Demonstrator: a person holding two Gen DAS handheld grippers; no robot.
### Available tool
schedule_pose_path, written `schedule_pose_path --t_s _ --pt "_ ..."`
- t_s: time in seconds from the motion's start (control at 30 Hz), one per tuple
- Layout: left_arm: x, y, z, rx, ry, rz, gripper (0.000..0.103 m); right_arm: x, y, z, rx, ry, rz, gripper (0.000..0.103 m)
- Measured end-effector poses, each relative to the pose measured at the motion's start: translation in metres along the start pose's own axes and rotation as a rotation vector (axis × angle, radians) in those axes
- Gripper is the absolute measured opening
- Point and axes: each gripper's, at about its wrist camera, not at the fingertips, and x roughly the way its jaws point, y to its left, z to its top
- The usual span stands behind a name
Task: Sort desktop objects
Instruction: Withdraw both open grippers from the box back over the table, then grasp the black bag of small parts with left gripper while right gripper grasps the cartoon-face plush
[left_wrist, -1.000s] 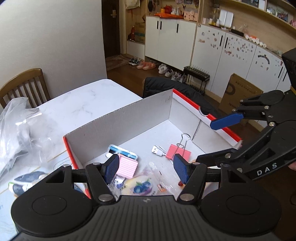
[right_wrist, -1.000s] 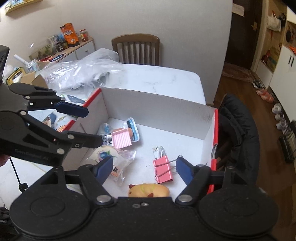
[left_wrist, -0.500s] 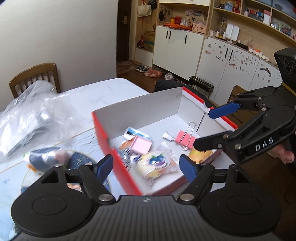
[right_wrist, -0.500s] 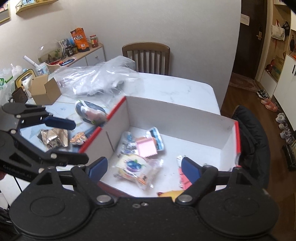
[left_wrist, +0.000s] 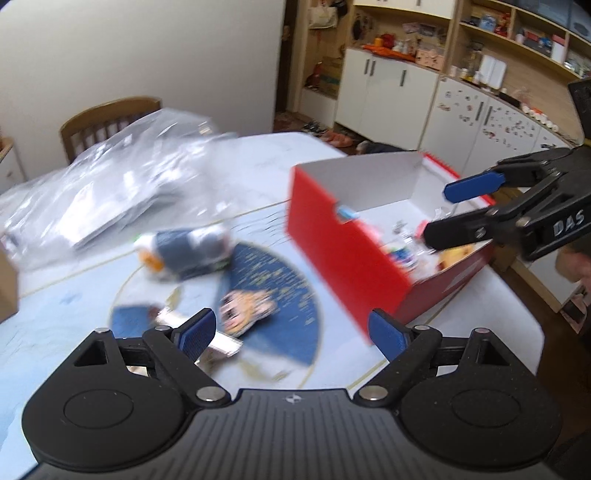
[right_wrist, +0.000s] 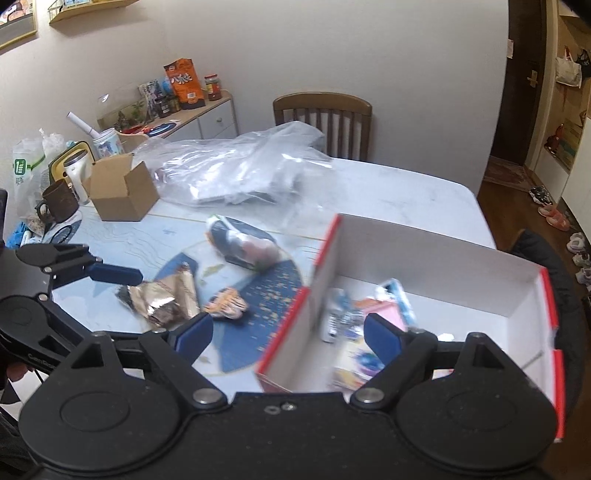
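Left claw opening, empty, nearest the blurred, probably foil, wrapper at lower left of frame; right claw open, empty, over the box wall.

both grippers are chunky matte black plastic, left gripper and right gripper alike: blue ribbed pads on the fingers, silver screws at the pivots, round discs on a ribbed body, white "DAS" lettering on one arm
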Motion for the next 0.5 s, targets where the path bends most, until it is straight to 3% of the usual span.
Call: schedule_pose_path --t_s 0.13,0.5 --pt "-0.005 0.032 -0.017 -0.031 0.014 0.036 0.102 0.014 0.025 0.007 -0.008 0.01 0.007 0.088" --pt "0.002 0.091 -0.049 -0.068 0.066 0.07 0.102 0.062 0.082 0.018 -0.032 0.054 0.005 0.088"
